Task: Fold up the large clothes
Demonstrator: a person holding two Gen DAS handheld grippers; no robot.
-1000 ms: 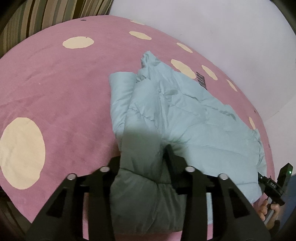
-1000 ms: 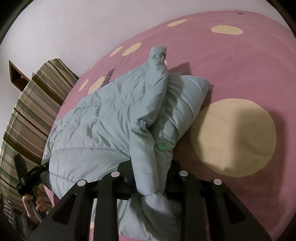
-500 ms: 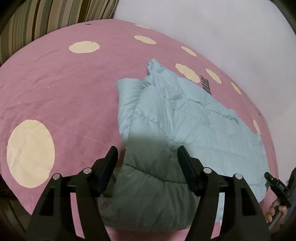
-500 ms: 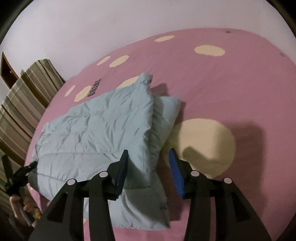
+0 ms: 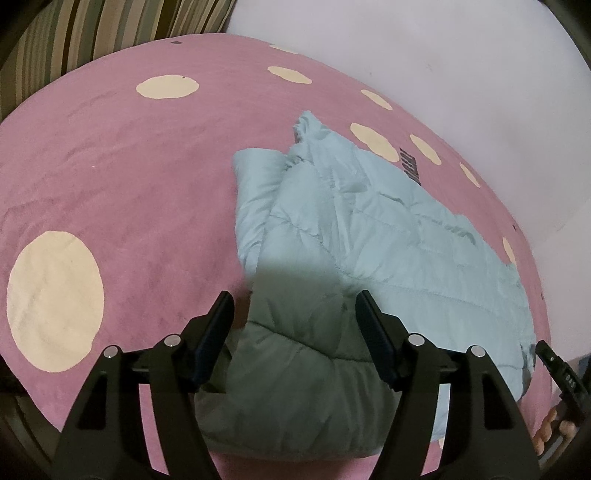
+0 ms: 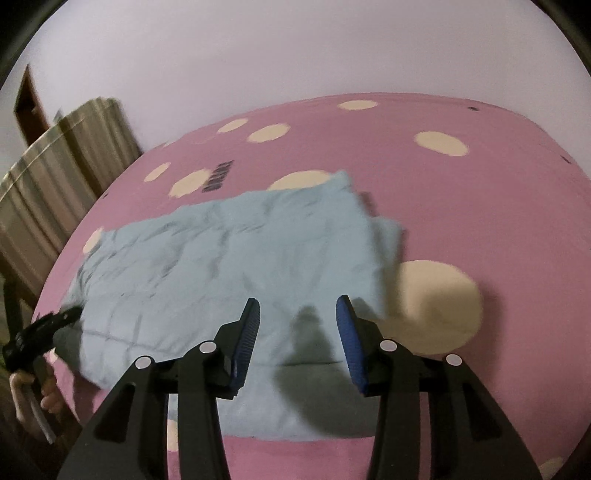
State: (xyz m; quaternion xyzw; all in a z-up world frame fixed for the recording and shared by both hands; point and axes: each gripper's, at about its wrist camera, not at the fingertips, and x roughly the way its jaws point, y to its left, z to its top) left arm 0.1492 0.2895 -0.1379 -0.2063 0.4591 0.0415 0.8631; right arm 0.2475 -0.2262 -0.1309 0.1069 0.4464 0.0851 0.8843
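Note:
A pale blue puffer jacket lies folded on a pink bedspread with cream dots. It also shows in the right wrist view, a little blurred. My left gripper is open and empty, held above the jacket's near end. My right gripper is open and empty, above the jacket's near edge at the other side. Each gripper appears at the edge of the other's view, held in a hand: the right one, the left one.
A striped headboard or cushion stands at one end of the bed, also in the right wrist view. A white wall runs behind the bed. A brown wooden frame is on the wall.
Both grippers were shut on the jacket one second ago. They have let go, opened, and pulled back and up. The jacket's raised fold has dropped flat onto the bed.

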